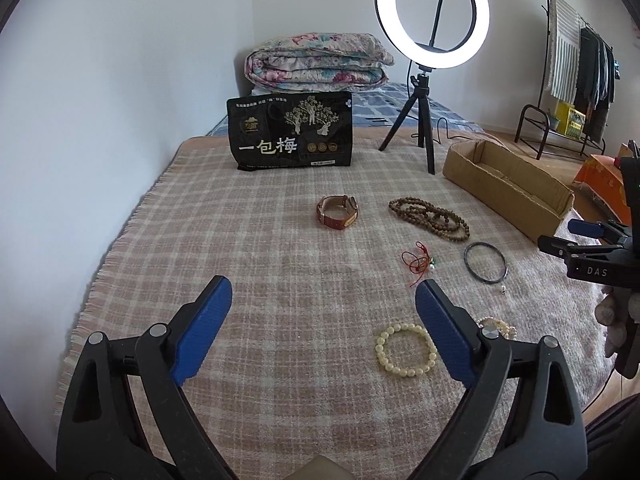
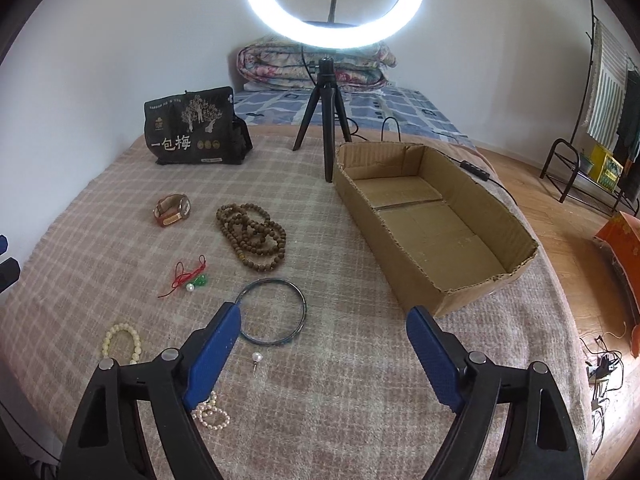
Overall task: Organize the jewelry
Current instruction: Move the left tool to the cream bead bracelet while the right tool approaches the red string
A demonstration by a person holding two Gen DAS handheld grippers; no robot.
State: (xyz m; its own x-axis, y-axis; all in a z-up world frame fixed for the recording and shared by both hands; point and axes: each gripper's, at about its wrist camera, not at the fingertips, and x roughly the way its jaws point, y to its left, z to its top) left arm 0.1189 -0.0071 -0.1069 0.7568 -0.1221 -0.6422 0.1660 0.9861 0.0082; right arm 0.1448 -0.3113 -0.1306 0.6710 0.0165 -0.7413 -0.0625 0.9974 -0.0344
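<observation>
Currently, both grippers are held above a checked blanket (image 1: 240, 240) with nothing between their fingers. The left gripper (image 1: 323, 300) is spread wide; a cream bead bracelet (image 1: 405, 350) lies on the blanket just beside its right finger, partly overlapped by it in the left wrist view, and a small pearl bracelet (image 1: 498, 326) is half hidden behind that same finger. The right gripper (image 2: 324, 330) is likewise spread wide. A dark bangle (image 2: 274, 311) lies just ahead of its left finger, whose tip overlaps the ring's edge in the right wrist view, and a pearl stud (image 2: 255, 357) is seen just inside that finger. Further ahead of it are laid a red cord charm (image 2: 186, 276), a coil of brown wooden beads (image 2: 252, 236) and a brown strap watch (image 2: 173, 209). An open cardboard box (image 2: 516, 216) stands ahead and to the right of the right gripper, close beside its right fingertip.
</observation>
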